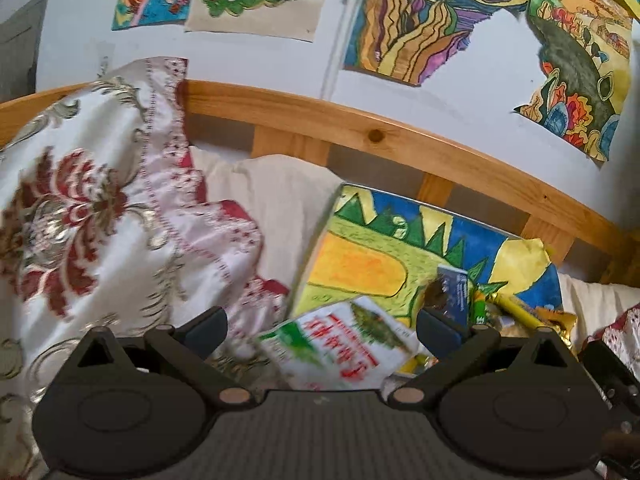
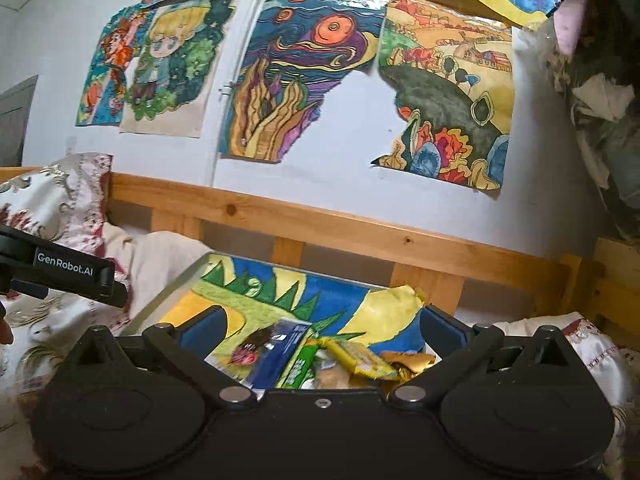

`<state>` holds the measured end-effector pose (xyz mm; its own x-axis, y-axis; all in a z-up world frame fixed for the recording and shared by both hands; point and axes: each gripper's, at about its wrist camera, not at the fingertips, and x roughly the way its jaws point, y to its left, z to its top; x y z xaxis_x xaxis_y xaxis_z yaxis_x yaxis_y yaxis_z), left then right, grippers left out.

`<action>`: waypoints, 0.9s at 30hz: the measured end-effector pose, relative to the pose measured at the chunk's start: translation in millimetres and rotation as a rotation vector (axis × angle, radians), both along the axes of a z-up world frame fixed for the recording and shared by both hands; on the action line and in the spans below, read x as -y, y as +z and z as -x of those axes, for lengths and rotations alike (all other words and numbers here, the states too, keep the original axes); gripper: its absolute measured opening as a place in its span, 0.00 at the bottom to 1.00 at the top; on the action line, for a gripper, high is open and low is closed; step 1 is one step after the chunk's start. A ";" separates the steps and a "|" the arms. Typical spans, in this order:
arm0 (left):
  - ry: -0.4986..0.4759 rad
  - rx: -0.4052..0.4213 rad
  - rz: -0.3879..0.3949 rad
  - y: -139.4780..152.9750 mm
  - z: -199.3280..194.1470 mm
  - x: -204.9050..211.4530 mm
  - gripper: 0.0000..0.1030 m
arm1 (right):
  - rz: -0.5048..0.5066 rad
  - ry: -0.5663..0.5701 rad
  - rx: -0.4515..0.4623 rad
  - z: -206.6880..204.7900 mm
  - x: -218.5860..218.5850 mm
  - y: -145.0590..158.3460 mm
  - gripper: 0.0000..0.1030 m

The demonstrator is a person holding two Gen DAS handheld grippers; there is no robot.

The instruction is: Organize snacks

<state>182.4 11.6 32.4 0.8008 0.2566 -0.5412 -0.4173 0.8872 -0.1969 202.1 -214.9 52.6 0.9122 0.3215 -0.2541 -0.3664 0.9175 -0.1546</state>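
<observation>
here both tongs stand wide apart with nothing clamped. in the left wrist view the left gripper [image 1: 322, 326] fills the bottom of the frame, and a white-and-green packet [image 1: 340, 344] with red lettering lies low between its spread fingers, blurred, with neither pad pressing on it. just right of that, at lower right, sits the snack pile [image 1: 492, 304]: a blue pack, a green stick, a yellow bar and gold wrappers, partly hidden behind the right finger. all of it rests on a painted board [image 1: 380, 252], yellow, green and blue, lying on the bed.

in the right wrist view the right gripper [image 2: 322, 330] frames the same pile at lower centre: the blue pack [image 2: 276, 354], the green stick [image 2: 300, 366], the yellow bar [image 2: 362, 358] and gold wrappers [image 2: 408, 360] bunched at the near edge of the board [image 2: 360, 304], with the gripper body cutting off their lower ends. the left gripper's dark arm [image 2: 68, 274] juts in at mid left, just above the board's left corner.

around them: a floral quilt [image 1: 92, 200] heaps up at the left, a cream pillow [image 1: 276, 200] behind the board, a wooden rail [image 2: 340, 224] across the middle, and bright drawings [image 2: 296, 76] taped over the white wall. at the upper right of the right view hangs a dark bundle [image 2: 600, 92] of cloth and plastic.
</observation>
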 end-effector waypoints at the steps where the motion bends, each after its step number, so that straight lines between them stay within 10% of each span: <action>1: 0.002 0.002 -0.001 -0.6 6.2 -0.7 0.99 | 0.001 0.001 -0.003 5.5 0.3 0.3 0.99; 27: -0.043 -0.082 -0.063 -38.2 109.7 -5.6 0.99 | 0.006 0.029 -0.191 105.7 8.0 -19.2 0.99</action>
<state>72.7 17.2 -5.9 0.7652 0.2585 -0.5896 -0.3911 0.9141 -0.1068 96.4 -222.9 33.4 0.8375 0.3450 -0.4238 -0.4161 0.9053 -0.0853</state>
